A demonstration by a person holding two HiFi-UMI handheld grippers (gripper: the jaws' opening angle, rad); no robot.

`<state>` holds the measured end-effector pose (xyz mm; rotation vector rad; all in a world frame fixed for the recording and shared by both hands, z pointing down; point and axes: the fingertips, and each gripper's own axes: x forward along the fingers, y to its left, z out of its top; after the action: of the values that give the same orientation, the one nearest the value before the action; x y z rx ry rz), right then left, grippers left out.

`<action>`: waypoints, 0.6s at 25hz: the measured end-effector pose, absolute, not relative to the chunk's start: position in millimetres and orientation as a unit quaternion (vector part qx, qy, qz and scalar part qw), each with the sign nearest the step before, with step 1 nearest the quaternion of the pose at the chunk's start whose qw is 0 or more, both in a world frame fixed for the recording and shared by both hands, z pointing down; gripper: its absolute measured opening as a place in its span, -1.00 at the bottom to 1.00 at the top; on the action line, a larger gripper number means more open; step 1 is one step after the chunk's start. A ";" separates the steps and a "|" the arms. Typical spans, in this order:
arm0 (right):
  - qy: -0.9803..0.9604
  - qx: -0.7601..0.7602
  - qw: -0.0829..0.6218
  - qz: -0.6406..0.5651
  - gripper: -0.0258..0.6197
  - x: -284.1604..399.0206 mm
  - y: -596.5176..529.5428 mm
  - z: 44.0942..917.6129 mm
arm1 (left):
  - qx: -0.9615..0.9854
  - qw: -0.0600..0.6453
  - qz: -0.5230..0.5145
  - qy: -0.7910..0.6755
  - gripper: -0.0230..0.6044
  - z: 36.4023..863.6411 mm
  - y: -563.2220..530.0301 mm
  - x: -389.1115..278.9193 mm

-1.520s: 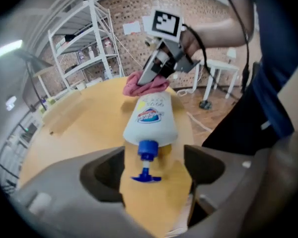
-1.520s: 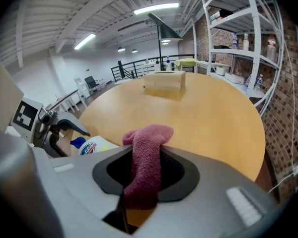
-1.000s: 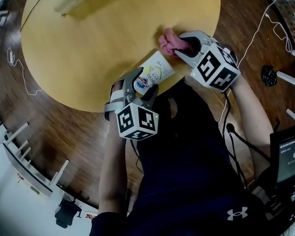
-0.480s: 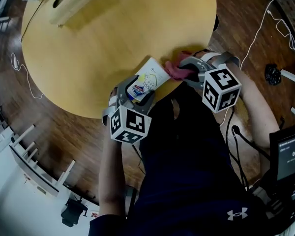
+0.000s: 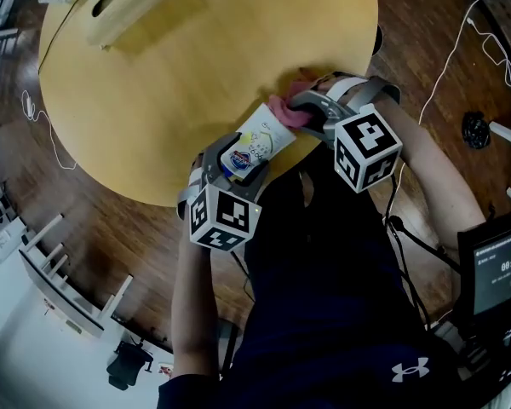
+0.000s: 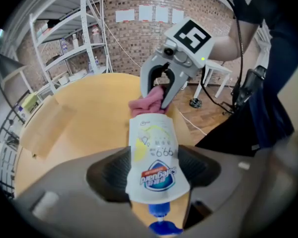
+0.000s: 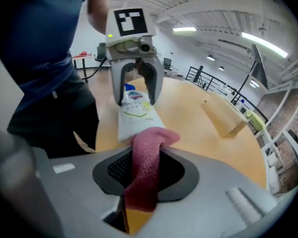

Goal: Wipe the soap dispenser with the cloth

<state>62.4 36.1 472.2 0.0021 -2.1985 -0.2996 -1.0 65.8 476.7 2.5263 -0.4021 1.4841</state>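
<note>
A white soap refill pouch [image 5: 261, 133] with a blue cap lies slanted over the near edge of the round wooden table [image 5: 170, 83]. My left gripper [image 5: 235, 162] is shut on its cap end; in the left gripper view the pouch [image 6: 155, 157] sits between both pads. A pink cloth [image 5: 284, 109] is pinched in my right gripper [image 5: 303, 109], which is shut on it. The cloth [image 6: 146, 103] rests against the pouch's far end. In the right gripper view the cloth [image 7: 146, 162] hangs between the jaws, with the pouch [image 7: 134, 115] just beyond.
A pale wooden block [image 5: 128, 2] lies at the table's far left. White cables [image 5: 460, 41] trail over the wood floor to the right, and a small screen [image 5: 498, 267] stands at the lower right. The person's dark shirt [image 5: 324, 279] is close to the table's near edge.
My right gripper has rolled and carried the cloth left, from beside the pouch onto its far end. The left gripper and pouch have barely moved.
</note>
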 end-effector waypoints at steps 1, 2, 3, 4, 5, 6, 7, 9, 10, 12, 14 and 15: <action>-0.886 -0.018 0.449 -0.115 -0.59 66.7 49.7 474.4 | 0.851 0.093 0.499 -0.136 0.03 476.5 66.5 -2.3; -0.884 -0.036 0.452 -0.109 -0.59 71.2 62.6 476.7 | 0.851 0.094 0.499 -0.136 0.03 476.2 66.9 -3.4; -0.883 -0.049 0.456 -0.101 -0.59 76.5 72.0 478.1 | 0.851 0.095 0.498 -0.135 0.03 475.7 67.2 -4.4; -0.882 -0.051 0.459 -0.092 -0.59 82.8 75.0 478.3 | 0.851 0.097 0.498 -0.134 0.03 475.2 67.3 -5.2; -0.881 -0.040 0.463 -0.084 -0.59 89.6 70.3 477.1 | 0.851 0.098 0.498 -0.133 0.03 474.8 67.2 -5.9; -0.881 -0.017 0.466 -0.080 -0.58 95.6 58.5 474.0 | 0.851 0.100 0.499 -0.131 0.03 474.4 67.1 -6.8; -0.881 0.011 0.466 -0.078 -0.58 98.9 42.6 469.3 | 0.851 0.101 0.499 -0.130 0.03 474.1 66.9 -8.0; -0.884 0.061 0.456 -0.085 -0.58 94.4 11.4 459.5 | 0.850 0.102 0.501 -0.130 0.03 474.4 66.7 -9.9; -0.886 0.075 0.449 -0.092 -0.58 87.6 0.5 457.3 | 0.849 0.102 0.501 -0.131 0.03 474.8 66.7 -9.6; -0.885 0.077 0.444 -0.113 -0.58 71.8 -8.3 460.8 | 0.848 0.102 0.504 -0.132 0.03 475.5 66.3 -6.3; -0.883 0.055 0.448 -0.131 -0.58 59.5 -0.4 469.5 | 0.846 0.102 0.506 -0.132 0.03 475.5 66.0 -2.1; -0.882 0.044 0.449 -0.134 -0.58 56.2 7.2 473.0 | 0.846 0.101 0.506 -0.132 0.03 475.5 66.0 -0.8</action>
<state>56.2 7.2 473.0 0.1084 -2.1819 -0.3317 -0.8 66.0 475.5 2.5000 -0.3898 1.4939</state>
